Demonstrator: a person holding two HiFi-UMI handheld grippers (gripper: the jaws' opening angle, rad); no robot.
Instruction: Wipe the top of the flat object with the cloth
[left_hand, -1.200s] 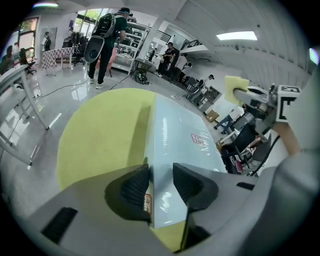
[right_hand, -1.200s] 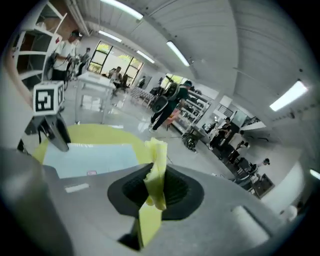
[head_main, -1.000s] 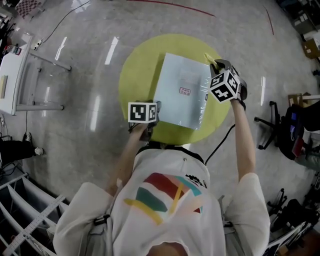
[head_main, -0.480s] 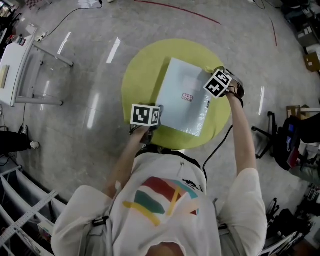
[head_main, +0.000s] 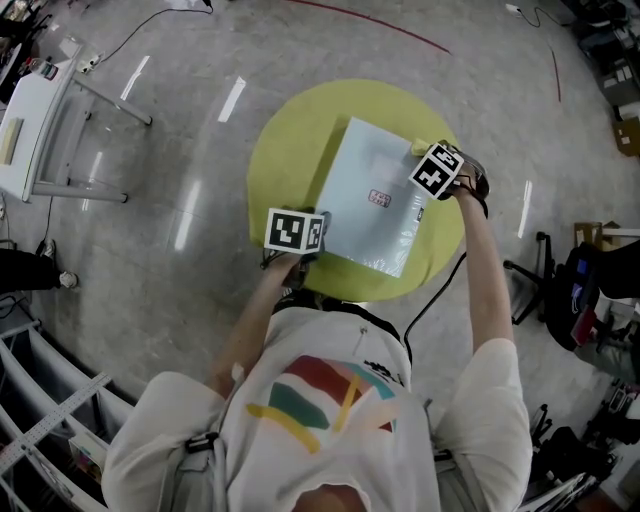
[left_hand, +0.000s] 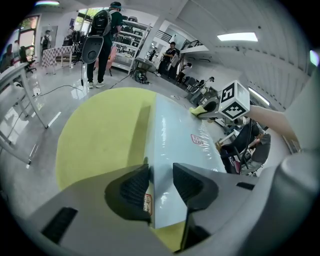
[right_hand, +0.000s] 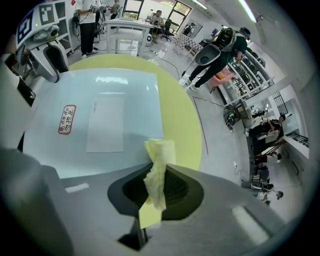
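Right arm outstretched, right gripper (right_hand: 159, 189) angled steeply down, pinching the yellow cloth (right_hand: 161, 156) over the flat object's (head_main: 368, 205) upper-right corner. Left gripper (left_hand: 161, 184) clamps its lower-left edge.

Flat object (head_main: 370, 205): smooth, glossy plastic wrap, faintly wrinkled. Cloth (right_hand: 159, 170): soft, matt, crumpled fabric. Table top (head_main: 290, 160): matt; floor (head_main: 180, 150): polished, glossy.

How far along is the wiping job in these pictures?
Done: the left gripper is clamped on the near edge of the pale blue flat package on the round yellow table. In hand: the right gripper pinches the yellow cloth at the package's far right corner. Left: the wipe across the top; no stroke is visible yet.
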